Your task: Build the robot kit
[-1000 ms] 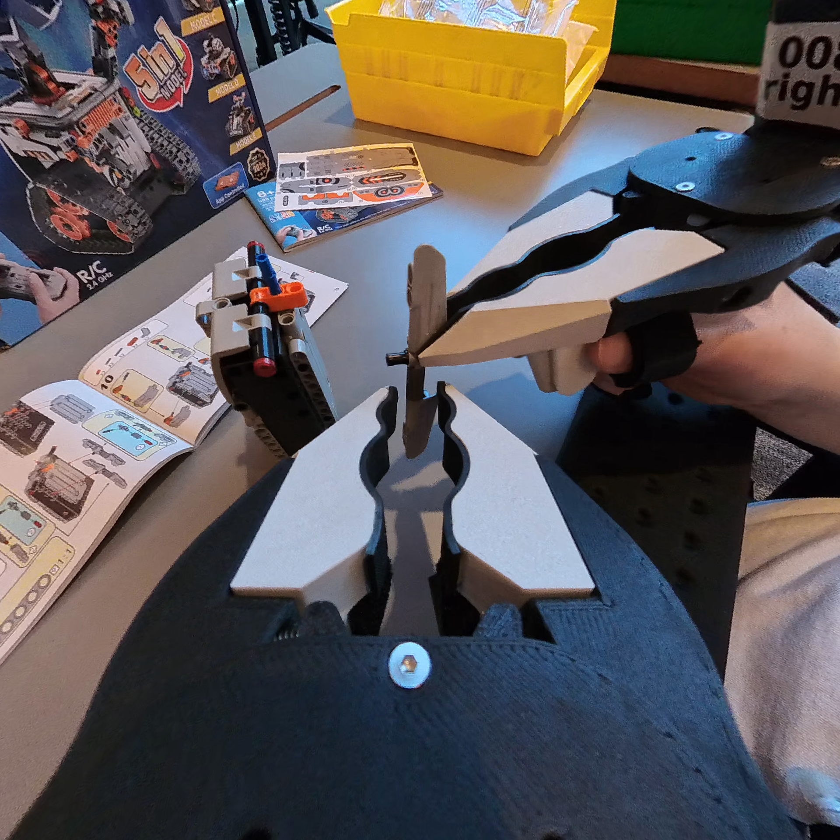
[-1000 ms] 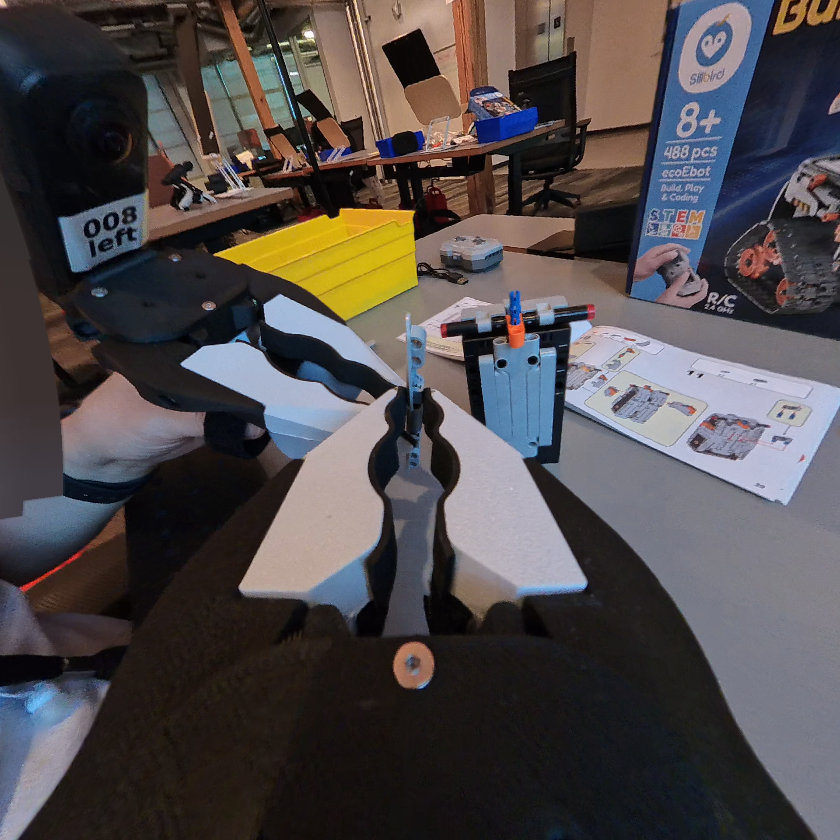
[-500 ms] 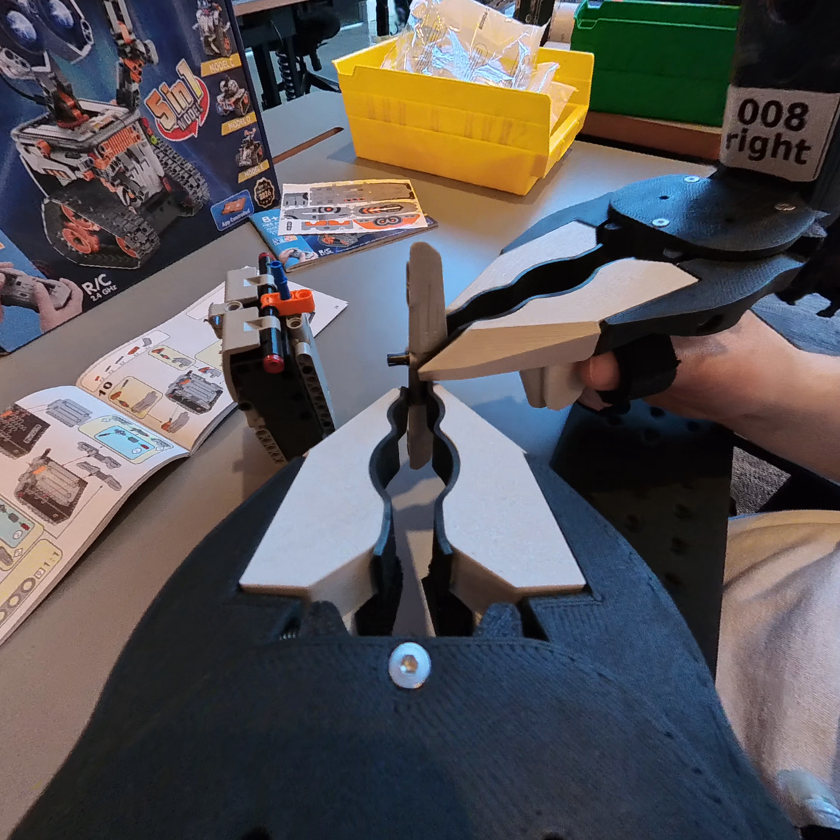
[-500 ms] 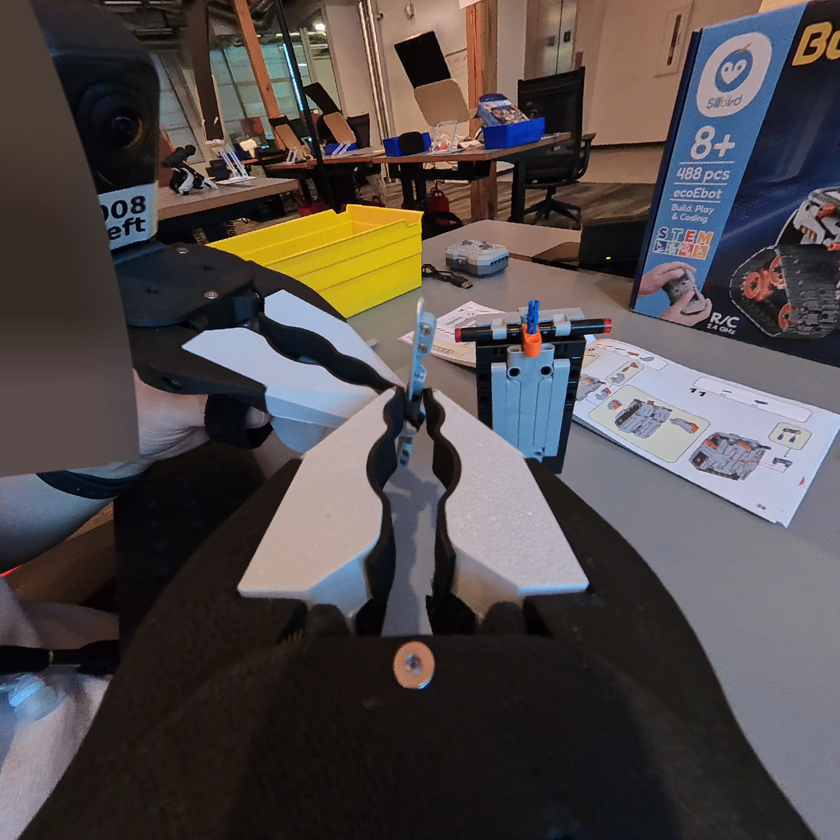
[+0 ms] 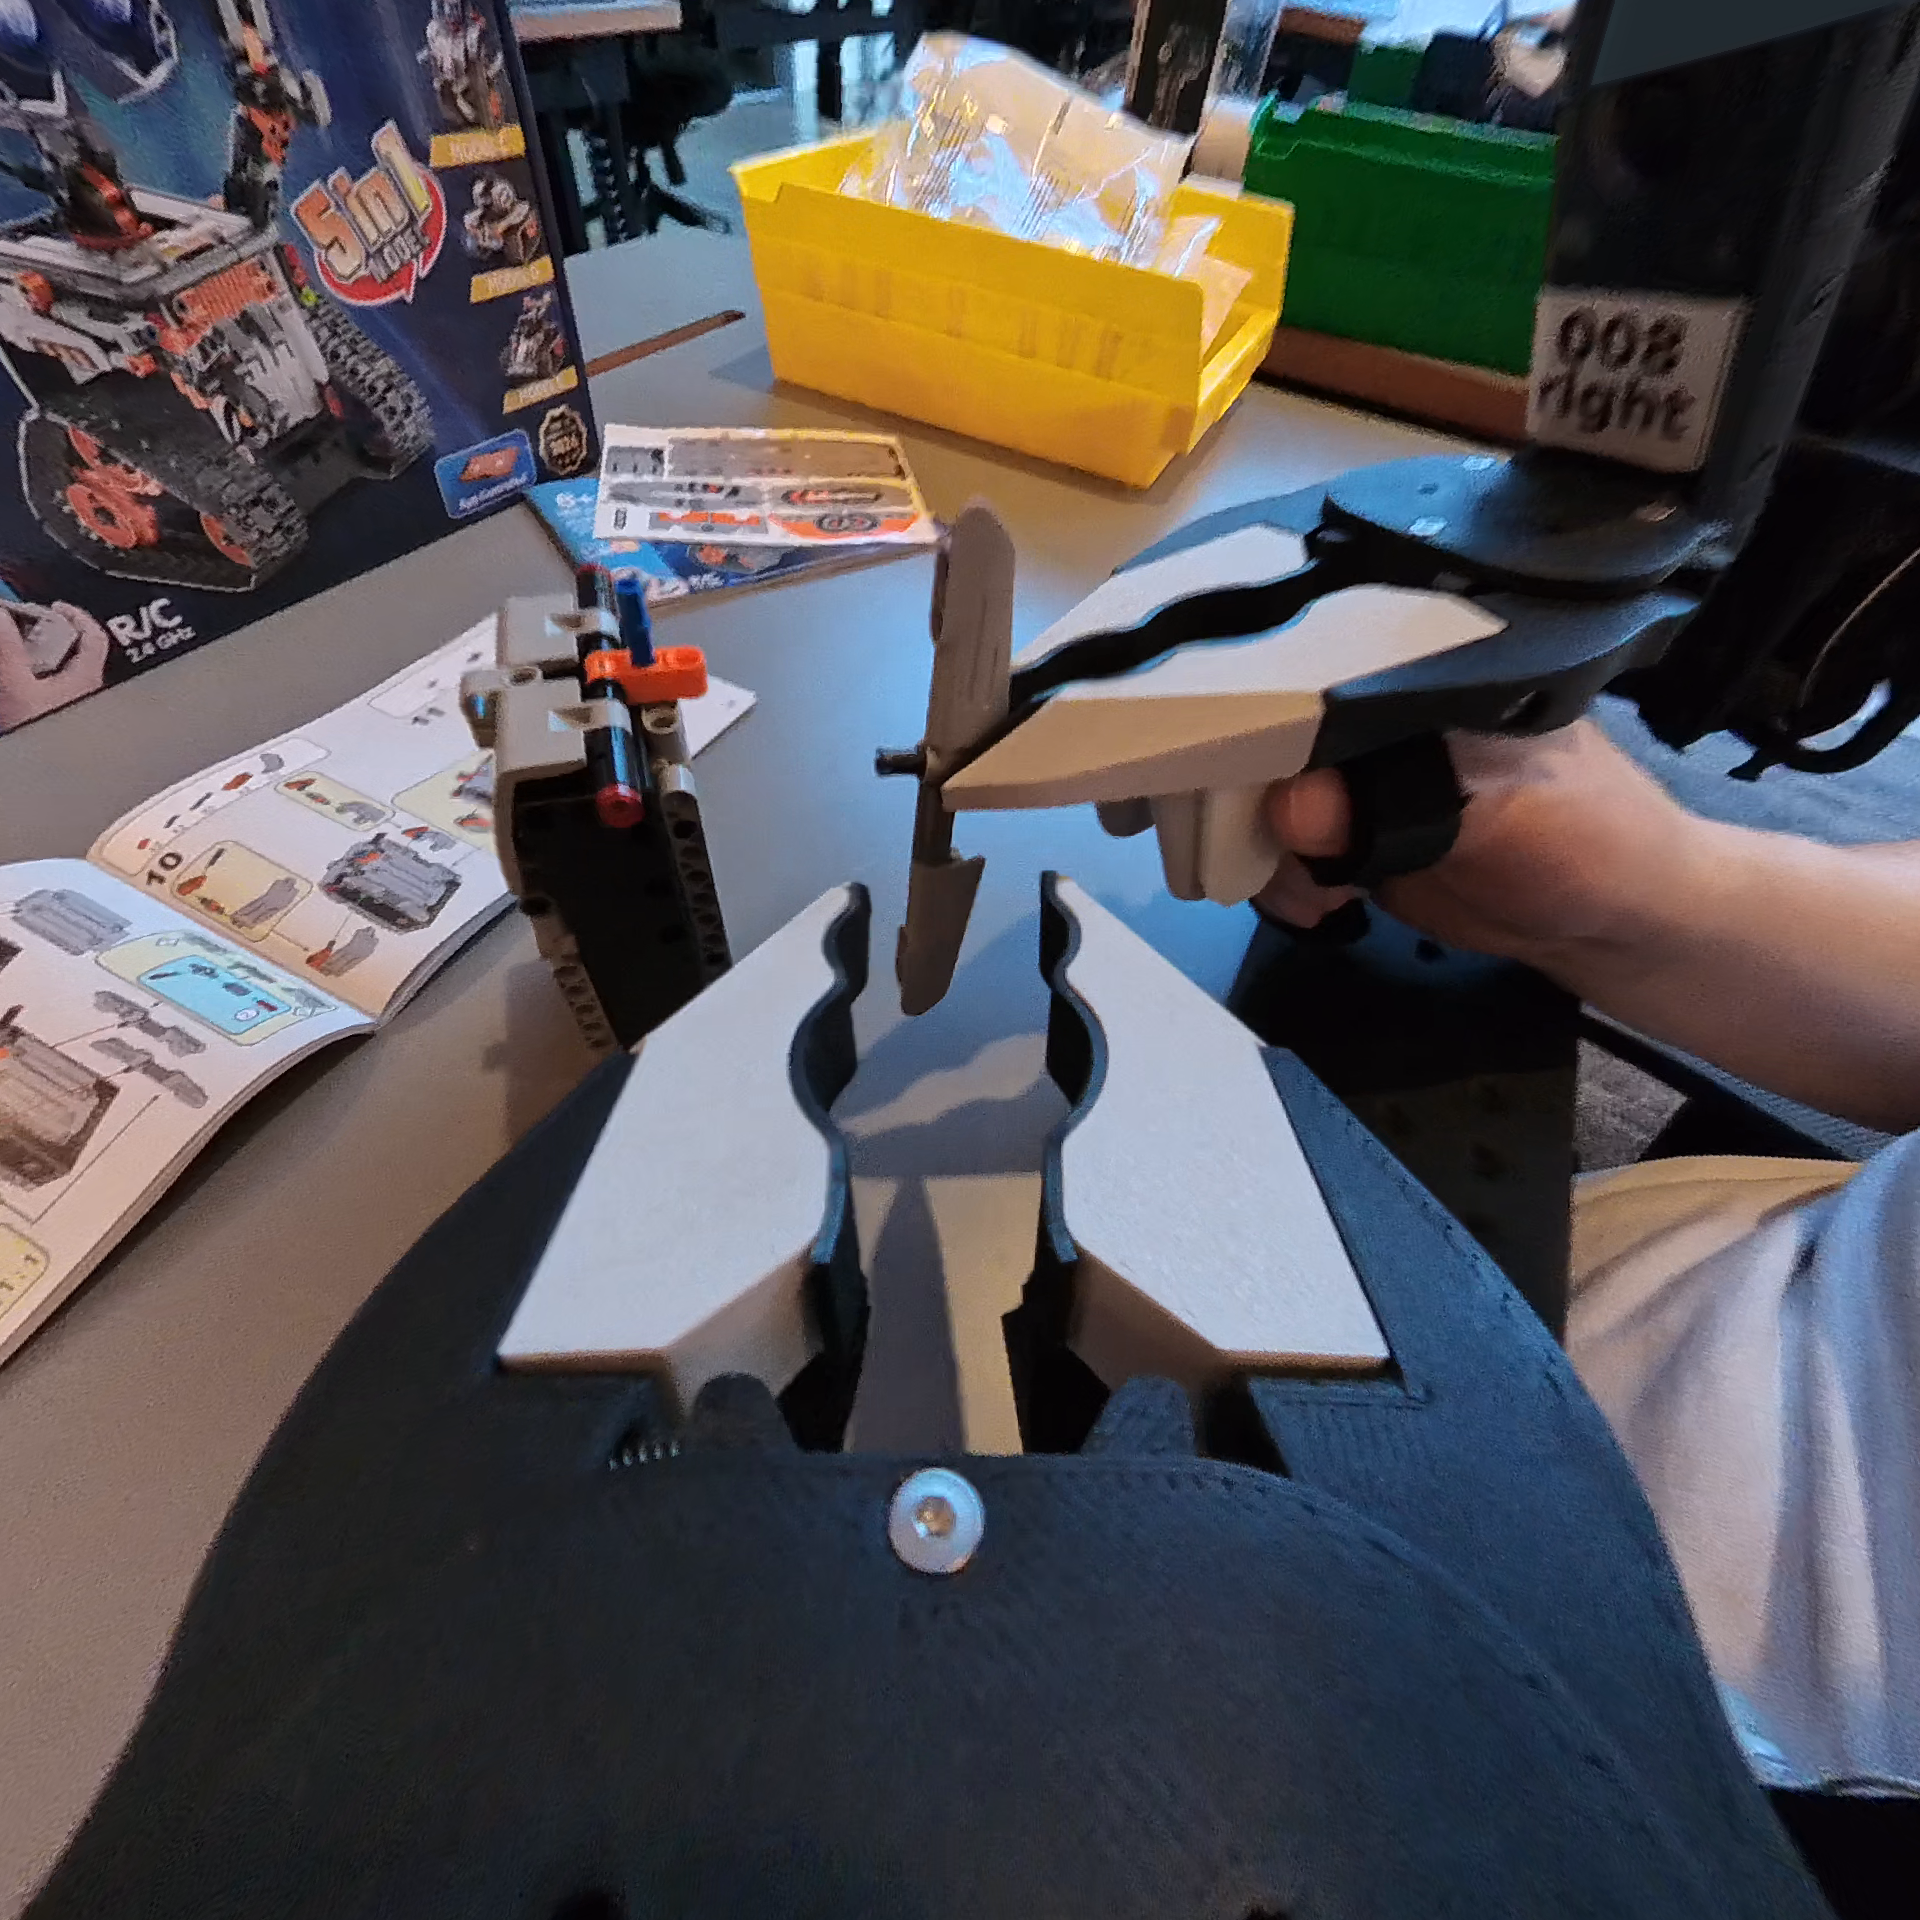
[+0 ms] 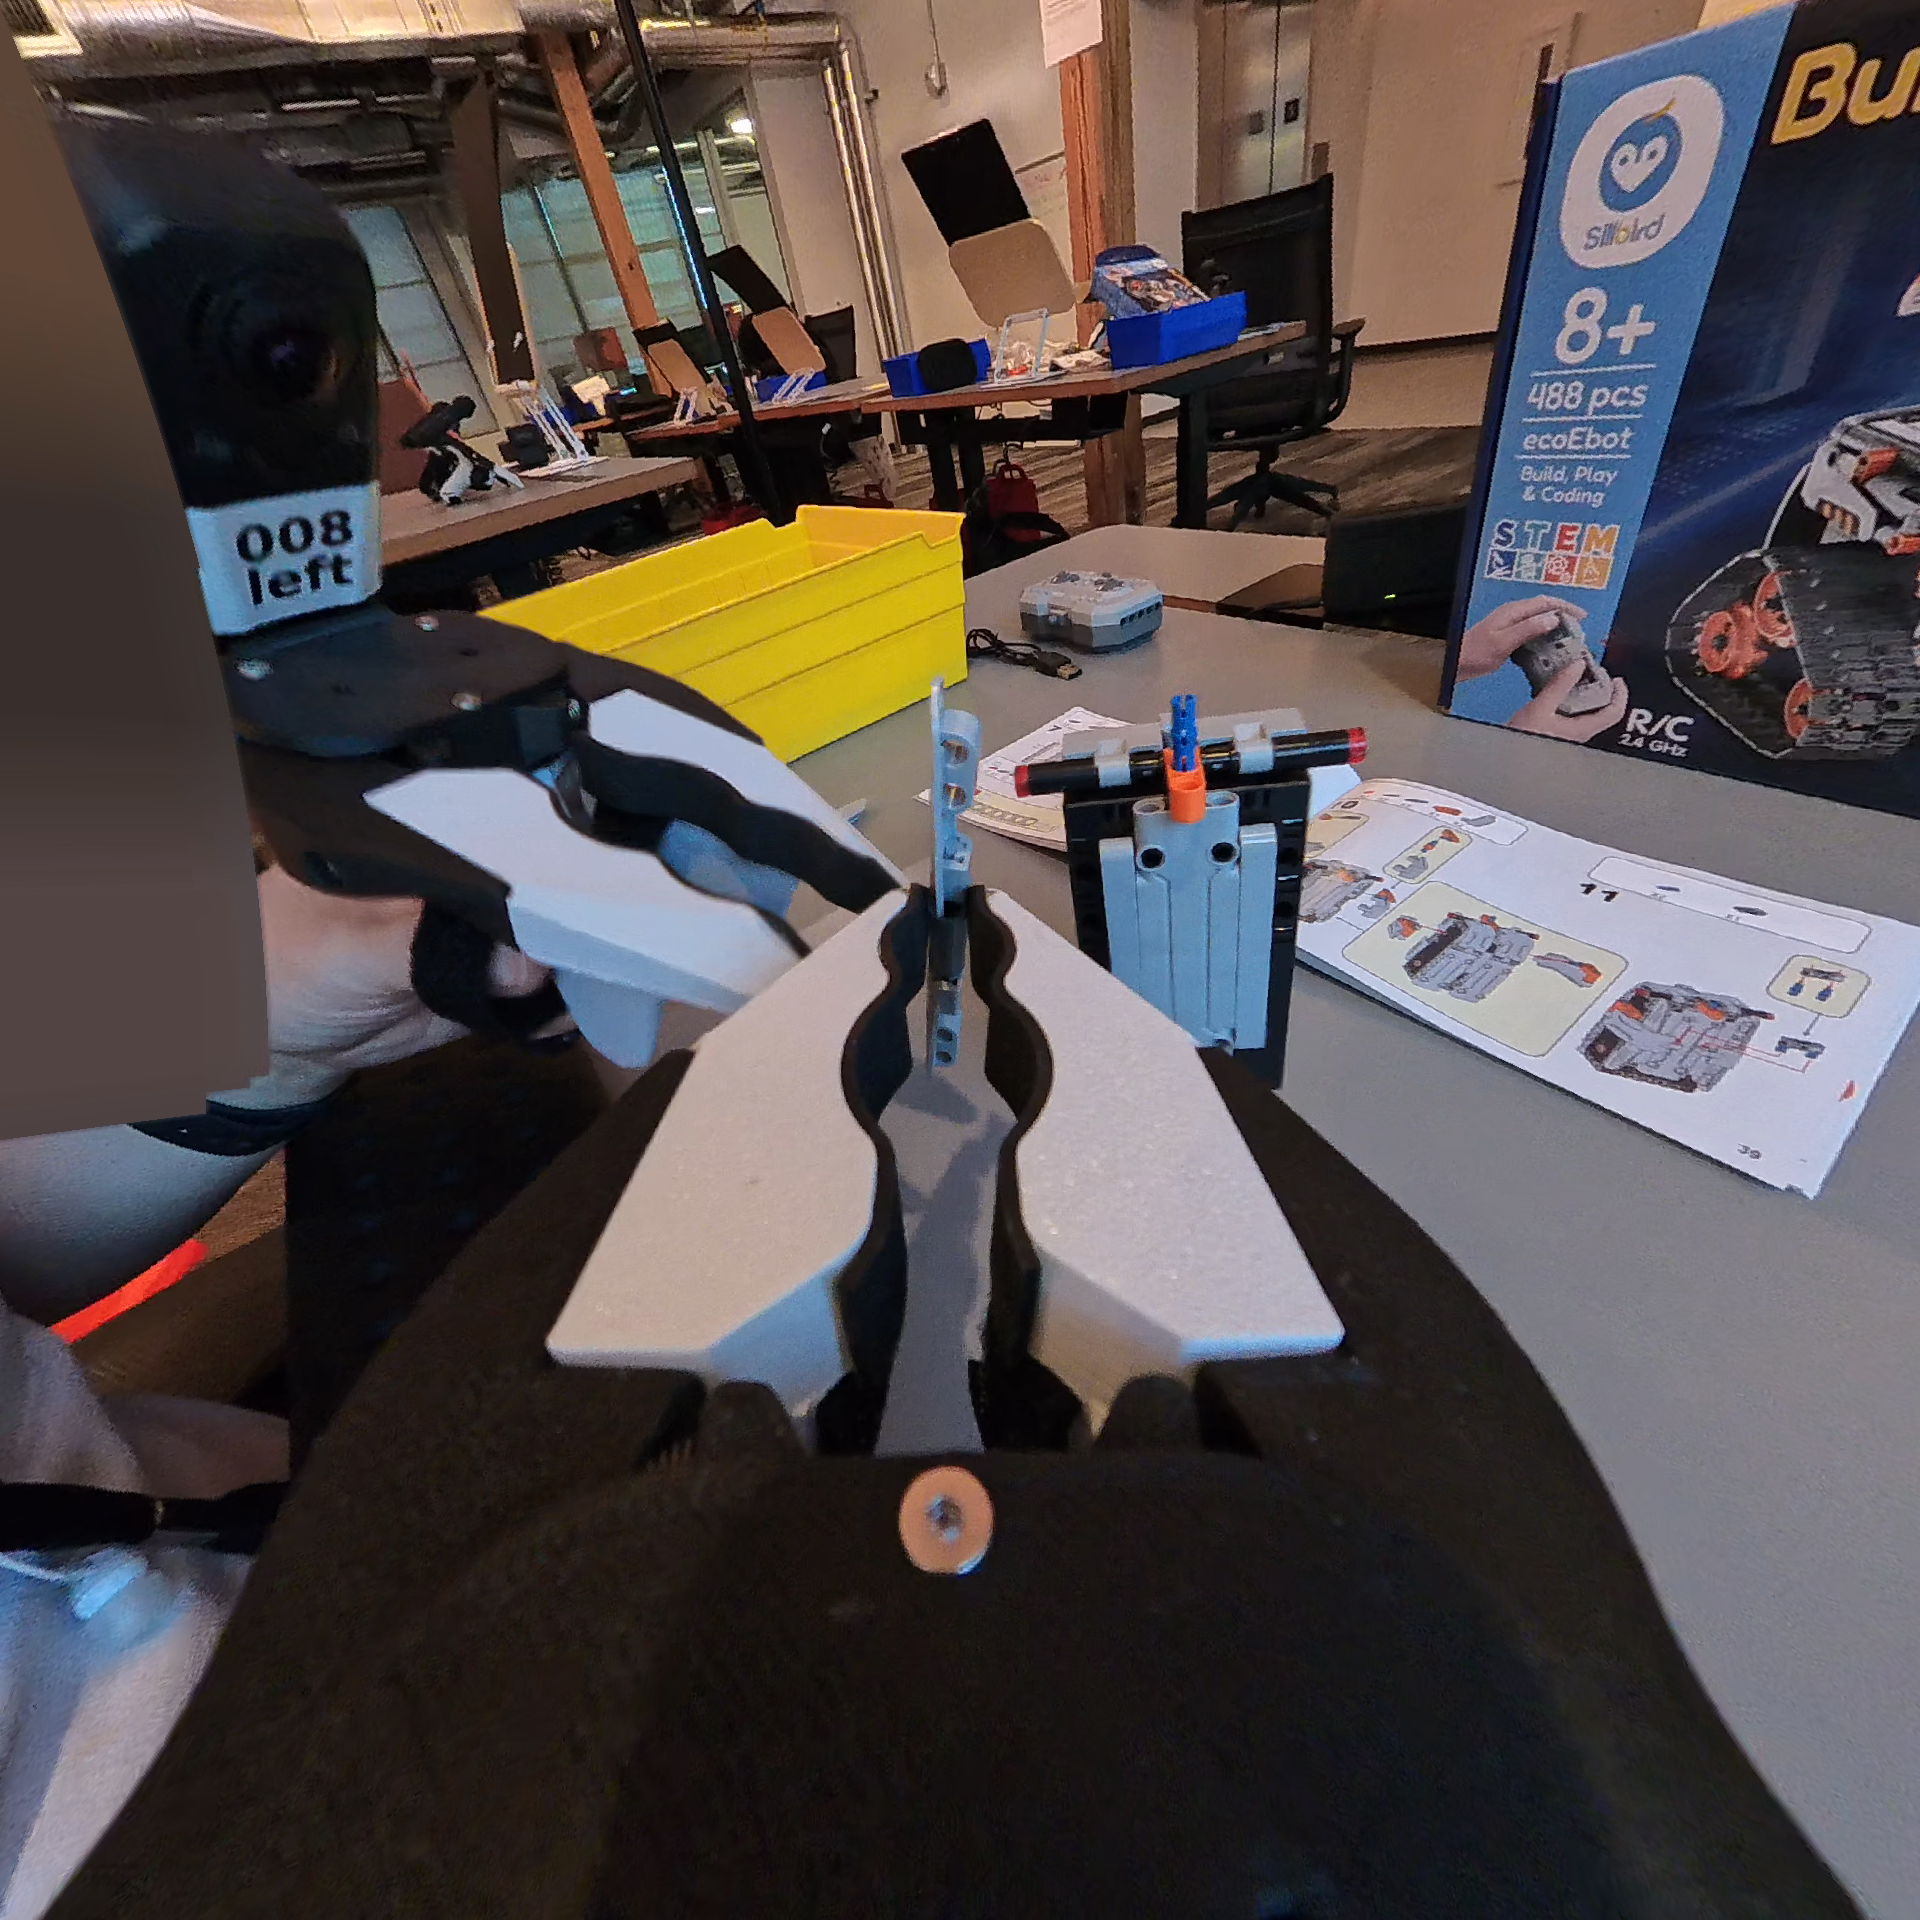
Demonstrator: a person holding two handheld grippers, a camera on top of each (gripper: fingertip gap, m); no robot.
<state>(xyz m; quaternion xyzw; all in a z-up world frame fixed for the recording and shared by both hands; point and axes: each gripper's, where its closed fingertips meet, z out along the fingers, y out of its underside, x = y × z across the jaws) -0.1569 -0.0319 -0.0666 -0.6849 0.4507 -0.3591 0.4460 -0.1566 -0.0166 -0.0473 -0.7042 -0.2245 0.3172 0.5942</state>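
My right gripper (image 6: pixel 948 902) is shut on a thin grey beam piece (image 6: pixel 951 821) with a black pin and holds it upright above the table. In the left wrist view the beam (image 5: pixel 961 675) hangs from the right gripper (image 5: pixel 951 790), its lower end between my left fingertips without touching them. My left gripper (image 5: pixel 951 894) is open and empty. It also shows in the right wrist view (image 6: pixel 831 883), just left of the beam. A black and grey block assembly (image 5: pixel 597 831) with an orange connector and blue pin stands on the table to the left (image 6: pixel 1190 894).
An open instruction booklet (image 5: pixel 208 935) lies left of the assembly (image 6: pixel 1579 966). The blue kit box (image 5: pixel 260 312) stands behind it. A yellow bin (image 5: pixel 997 312) with plastic bags, a green bin (image 5: pixel 1403 239), a sticker sheet (image 5: pixel 758 499) and a grey controller (image 6: pixel 1091 613) lie farther back. Both grippers' tips are close together, under 4 cm apart. The assembly (image 6: pixel 1579 966) is about 20 centimeters from both grippers' fingertips.
My left gripper has opened and let go of the lower end of the grey beam. My right gripper still holds the beam, slightly higher.
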